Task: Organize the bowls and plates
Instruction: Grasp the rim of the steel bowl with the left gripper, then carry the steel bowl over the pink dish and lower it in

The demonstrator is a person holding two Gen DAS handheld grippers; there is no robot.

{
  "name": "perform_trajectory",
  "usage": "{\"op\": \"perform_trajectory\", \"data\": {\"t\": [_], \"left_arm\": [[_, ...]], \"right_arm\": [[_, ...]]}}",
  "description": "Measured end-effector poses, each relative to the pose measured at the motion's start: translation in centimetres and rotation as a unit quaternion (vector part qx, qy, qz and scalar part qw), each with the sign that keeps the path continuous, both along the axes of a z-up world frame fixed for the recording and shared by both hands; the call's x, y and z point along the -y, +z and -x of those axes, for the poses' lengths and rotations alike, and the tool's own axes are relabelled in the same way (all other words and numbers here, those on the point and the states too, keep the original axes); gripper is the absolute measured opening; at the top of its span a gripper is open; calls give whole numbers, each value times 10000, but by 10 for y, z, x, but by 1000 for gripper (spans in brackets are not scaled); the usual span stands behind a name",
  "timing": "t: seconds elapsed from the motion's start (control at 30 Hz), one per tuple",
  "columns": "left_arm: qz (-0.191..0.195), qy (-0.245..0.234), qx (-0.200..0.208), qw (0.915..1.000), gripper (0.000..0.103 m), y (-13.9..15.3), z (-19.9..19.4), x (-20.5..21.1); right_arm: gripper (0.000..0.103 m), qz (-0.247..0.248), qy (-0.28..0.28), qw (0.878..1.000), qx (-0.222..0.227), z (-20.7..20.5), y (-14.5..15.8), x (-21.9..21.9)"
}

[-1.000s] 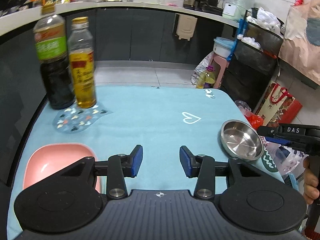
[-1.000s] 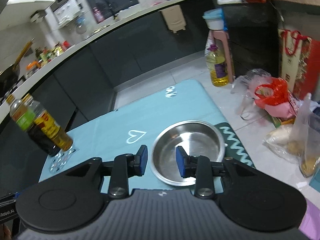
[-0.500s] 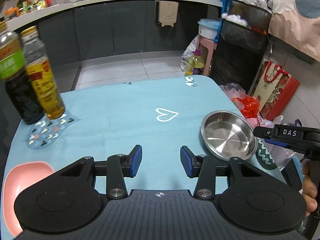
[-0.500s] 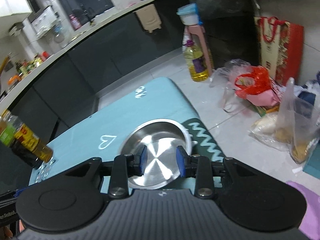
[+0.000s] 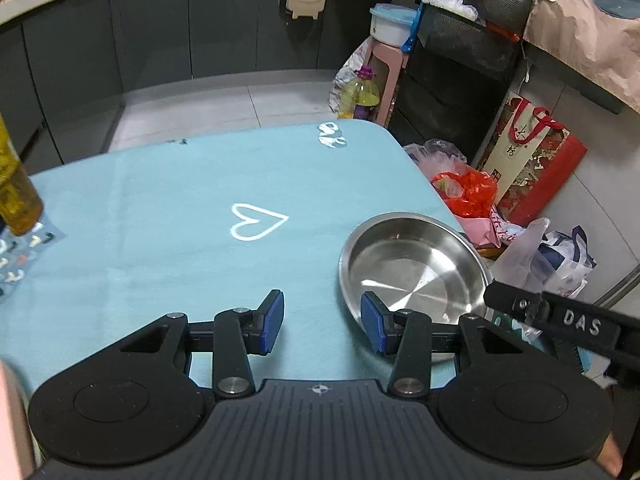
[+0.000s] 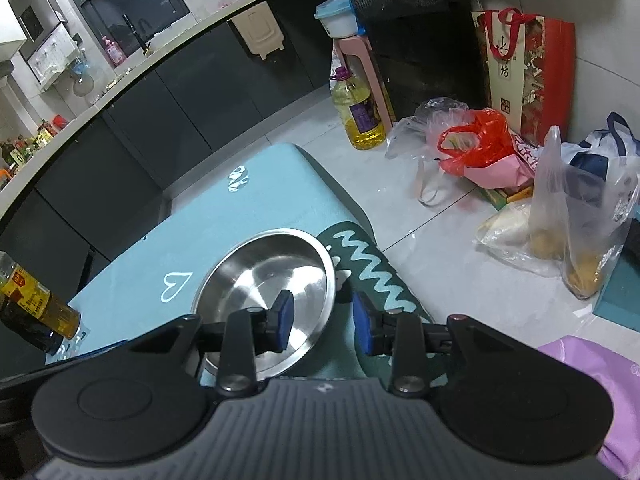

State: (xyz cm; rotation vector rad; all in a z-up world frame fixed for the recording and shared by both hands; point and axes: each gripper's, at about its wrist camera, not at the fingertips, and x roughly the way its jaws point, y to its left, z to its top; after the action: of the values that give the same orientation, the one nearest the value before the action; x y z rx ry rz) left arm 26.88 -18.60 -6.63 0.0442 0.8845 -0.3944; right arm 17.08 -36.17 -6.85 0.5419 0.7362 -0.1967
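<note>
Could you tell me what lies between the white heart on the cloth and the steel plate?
Only bare blue tablecloth; the left wrist view shows nothing between the white heart and the steel plate.

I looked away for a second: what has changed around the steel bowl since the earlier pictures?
The right gripper has shifted right, so its open jaws now straddle the steel bowl rim instead of hanging over its middle. The left gripper swung right toward the bowl, open, holding nothing. The bowl stayed on the blue tablecloth.

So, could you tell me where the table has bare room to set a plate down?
The blue cloth is bare around the white heart, between the oil bottle at left and the steel bowl. It is crowded at the right edge, where both grippers meet the bowl.
</note>
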Motion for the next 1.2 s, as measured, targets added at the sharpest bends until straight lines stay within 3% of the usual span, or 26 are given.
{"op": "perform_trajectory", "data": {"t": [0.33,0.4,0.43,0.77,1.2], "left_arm": [[118,-5,-437,9990,37,-25,-20,11],[254,-123,-526,9982,20,-28,-22,11],[347,-205,-549,9977,14,-29,-22,10],[309,-157,-228,9991,15,2,5,-12],[395,527,106,9978,17,50,55,-100]], "right_arm": [[20,-30,-118,9998,-173,-8,-11,0],[13,-1,-54,9998,-199,-10,-14,-2],[1,6,7,9998,-186,-11,-15,-4],[0,79,343,9994,39,-2,-3,-21],[0,125,1608,9858,457,11,39,-87]]}}
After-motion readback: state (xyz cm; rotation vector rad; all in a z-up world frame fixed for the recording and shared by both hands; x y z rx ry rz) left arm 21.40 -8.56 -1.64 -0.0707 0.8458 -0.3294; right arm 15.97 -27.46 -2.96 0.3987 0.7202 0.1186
